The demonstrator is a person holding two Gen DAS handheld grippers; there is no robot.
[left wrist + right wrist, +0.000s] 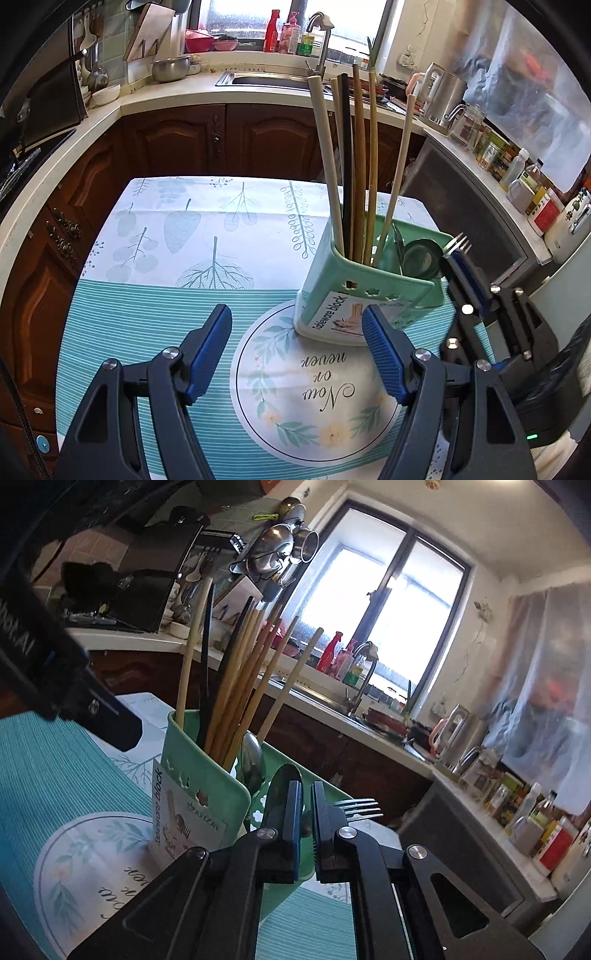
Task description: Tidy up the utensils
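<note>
With the right gripper (pixel 306 794) jaws nearly closed on the silver metal fork (pixel 360 808), lower it squarely into the pale-green plastic utensil holder (pixel 207 794), left gripper (pixel 297 356) jaws released.

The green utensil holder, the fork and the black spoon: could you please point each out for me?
Green utensil holder (pixel 334 275): left wrist view, on its front left wall.
Fork (pixel 360 808): right wrist view, on the tines beyond the claw.
Black spoon (pixel 421 258): left wrist view, on its bowl.
</note>
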